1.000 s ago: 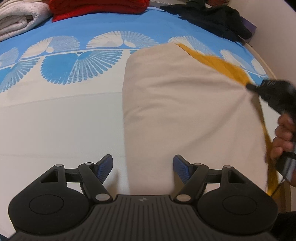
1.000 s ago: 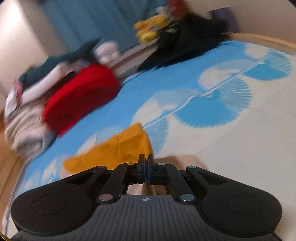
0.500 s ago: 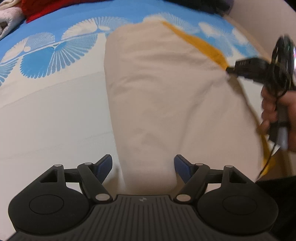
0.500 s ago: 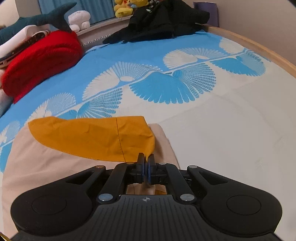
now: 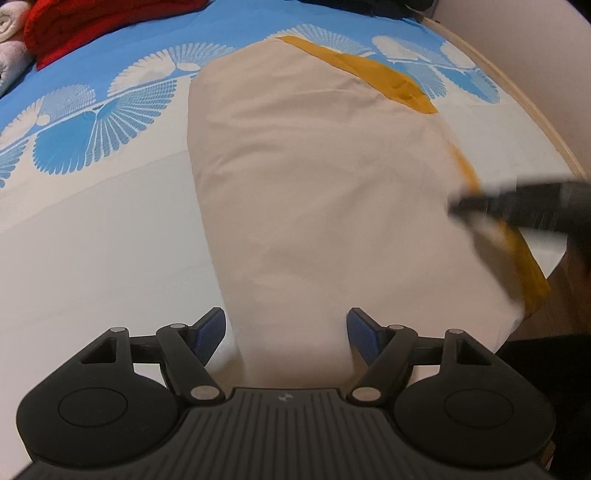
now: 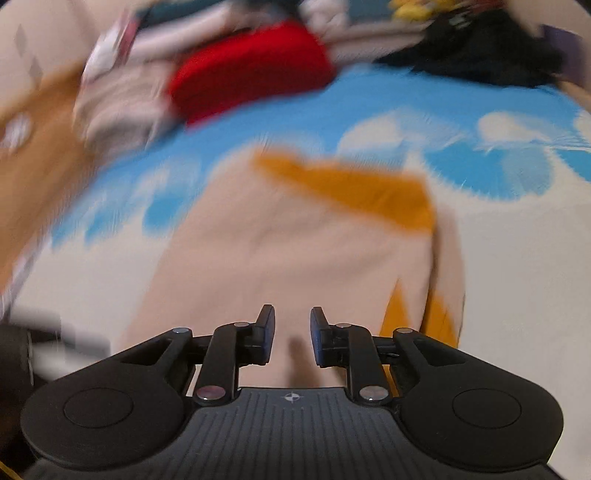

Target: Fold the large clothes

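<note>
A large beige garment [image 5: 314, 184] with mustard-yellow parts [image 5: 388, 79] lies folded lengthwise on the bed. My left gripper [image 5: 287, 328] hangs open over its near end; the cloth shows between the blue pads [image 5: 210, 328] without touching them. In the left wrist view my right gripper [image 5: 517, 206] is a dark blur at the garment's right edge. The right wrist view is smeared by motion. There the right gripper [image 6: 292, 321] has its jaws opening above the beige garment [image 6: 277, 258], with a narrow gap and nothing pinched between them. The mustard-yellow part [image 6: 354, 192] lies farther off.
The blue sheet with white fan prints [image 5: 92, 140] covers the bed. Red folded cloth [image 5: 92, 22] and pale rolled towels [image 5: 11, 55] sit at the far left, and dark clothes [image 6: 480, 48] at the far right. The wooden bed rim [image 5: 535, 122] runs along the right.
The right gripper's jaws, shut earlier at the garment's edge, have parted, and it has swung over the beige cloth. The left gripper stayed open and edged along the garment's near end.
</note>
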{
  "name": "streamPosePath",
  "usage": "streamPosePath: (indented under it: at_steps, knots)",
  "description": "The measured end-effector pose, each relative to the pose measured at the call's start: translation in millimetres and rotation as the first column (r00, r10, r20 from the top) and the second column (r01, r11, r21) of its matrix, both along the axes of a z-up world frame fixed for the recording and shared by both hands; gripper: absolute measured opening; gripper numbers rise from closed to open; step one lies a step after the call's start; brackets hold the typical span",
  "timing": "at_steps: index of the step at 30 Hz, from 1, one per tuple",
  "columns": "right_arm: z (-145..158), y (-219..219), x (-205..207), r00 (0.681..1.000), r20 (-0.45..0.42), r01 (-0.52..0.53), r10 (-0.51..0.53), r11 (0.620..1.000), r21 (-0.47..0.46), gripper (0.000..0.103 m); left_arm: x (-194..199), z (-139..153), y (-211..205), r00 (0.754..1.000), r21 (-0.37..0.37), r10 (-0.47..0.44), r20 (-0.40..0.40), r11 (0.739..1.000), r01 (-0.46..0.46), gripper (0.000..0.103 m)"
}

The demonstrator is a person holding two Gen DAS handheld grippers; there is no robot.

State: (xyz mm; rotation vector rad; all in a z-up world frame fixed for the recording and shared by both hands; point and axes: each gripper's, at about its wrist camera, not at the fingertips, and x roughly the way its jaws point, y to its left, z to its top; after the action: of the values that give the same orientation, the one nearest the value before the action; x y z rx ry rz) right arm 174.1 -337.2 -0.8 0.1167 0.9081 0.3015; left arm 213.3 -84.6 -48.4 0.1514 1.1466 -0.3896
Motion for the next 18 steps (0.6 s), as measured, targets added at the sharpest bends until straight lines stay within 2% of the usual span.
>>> streamPosePath:
  at_steps: [2, 3, 5, 6, 7, 9, 12, 13, 14, 16, 18]
  knots:
    - [-23, 4, -8, 0.995, -0.100, -0.028, 0.014, 0.990, -0.139, 0.022, -2, 1, -4, 1.000, -0.004, 0.003, -0.004, 1.000, -0.003, 0.078]
    - [-30, 3, -10, 0.992, -0.127, -0.034, 0.012, 0.984, -0.172, 0.022, 1, 1, -5, 1.000, -0.008, 0.007, -0.005, 1.000, -0.007, 0.078]
    - [-34, -5, -14, 0.989, -0.145, -0.036, 0.010, 0.983, -0.178, 0.023, 12, 3, 2, 0.999, -0.061, 0.046, -0.009, 0.997, -0.047, 0.079]
    - [-33, -9, -14, 0.989, -0.149, -0.029, 0.004, 0.987, -0.161, 0.023, 19, 5, 10, 0.995, -0.124, 0.096, -0.024, 0.987, -0.098, 0.080]
    - [-32, -14, -14, 0.988, -0.153, -0.010, -0.012, 0.990, -0.141, 0.023, 29, 8, 22, 0.984, -0.202, 0.170, -0.048, 0.963, -0.176, 0.081]
    - [-29, -22, -11, 0.989, -0.141, 0.028, -0.045, 0.992, -0.120, 0.026, 45, 9, 42, 0.955, -0.286, 0.284, -0.089, 0.911, -0.298, 0.081]
    - [-32, -38, -7, 0.987, -0.122, 0.090, -0.100, 0.992, -0.085, 0.034, 70, -3, 62, 0.905, -0.320, 0.393, -0.161, 0.847, -0.425, 0.083]
    - [-34, -44, -6, 0.984, -0.126, 0.117, -0.126, 0.991, -0.069, 0.043, 80, -8, 65, 0.893, -0.324, 0.408, -0.192, 0.832, -0.450, 0.084]
    - [-37, -49, -3, 0.978, -0.137, 0.147, -0.155, 0.987, -0.061, 0.058, 88, -15, 66, 0.883, -0.327, 0.415, -0.220, 0.821, -0.467, 0.084]
    - [-44, -58, 2, 0.968, -0.157, 0.191, -0.198, 0.980, -0.058, 0.066, 105, -30, 64, 0.868, -0.322, 0.417, -0.269, 0.811, -0.489, 0.087]
    - [-48, -67, 5, 0.960, -0.169, 0.220, -0.224, 0.975, -0.039, 0.066, 118, -43, 63, 0.858, -0.330, 0.413, -0.304, 0.799, -0.502, 0.091]
